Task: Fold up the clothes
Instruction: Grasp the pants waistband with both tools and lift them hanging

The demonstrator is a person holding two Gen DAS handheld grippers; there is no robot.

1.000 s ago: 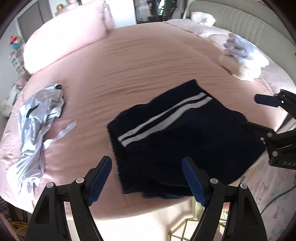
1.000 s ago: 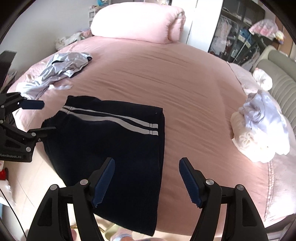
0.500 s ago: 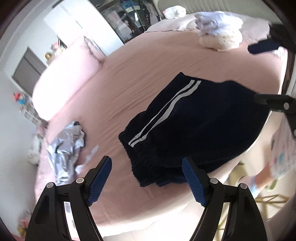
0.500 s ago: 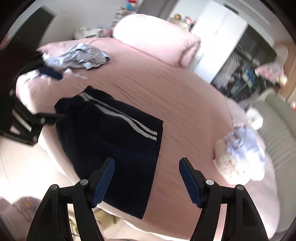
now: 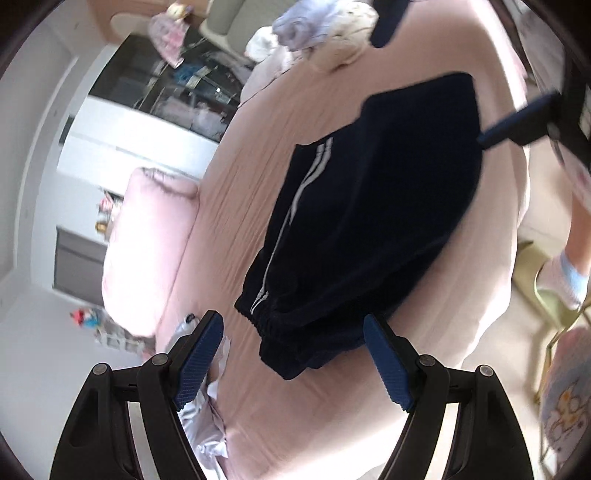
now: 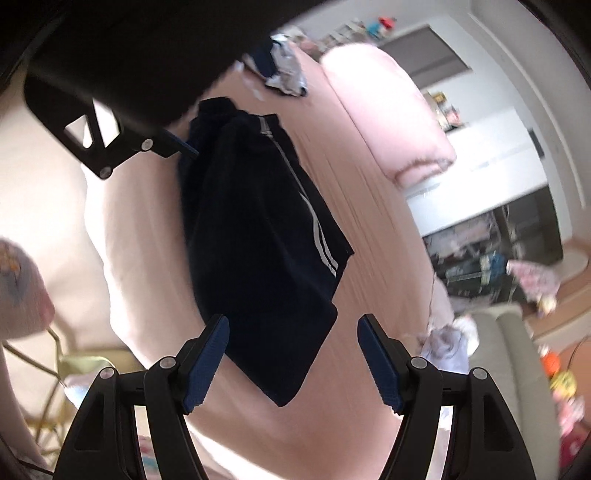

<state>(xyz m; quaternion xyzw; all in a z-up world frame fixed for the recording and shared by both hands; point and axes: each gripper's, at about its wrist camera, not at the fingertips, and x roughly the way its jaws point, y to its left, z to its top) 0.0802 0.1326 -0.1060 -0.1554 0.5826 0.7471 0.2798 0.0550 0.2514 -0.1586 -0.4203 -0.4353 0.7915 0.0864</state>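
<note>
1. My left claw (image 5: 293,363) is spread wide and holds nothing. The shorts (image 5: 369,206) lie just ahead of it on the pink bed (image 5: 236,398), and the stretchy waistband (image 5: 280,332) is the end closest to its tips.
2. My right claw (image 6: 293,363) is spread wide too, with nothing in it. The leg-hem end (image 6: 284,362) of the same shorts sits right between and ahead of its tips.
3. So the shorts run long-ways from one claw to the other, and the white stripes (image 5: 295,199) run along that same line, on the side farther from the bed's edge.
4. I think each claw is near its own end, so neither has to reach across.
5. A grey crumpled garment (image 5: 203,417) lies beside my left claw, off to the side of the shorts.
6. A pile of pale clothes (image 5: 321,33) sits far up the bed, well apart.
</note>
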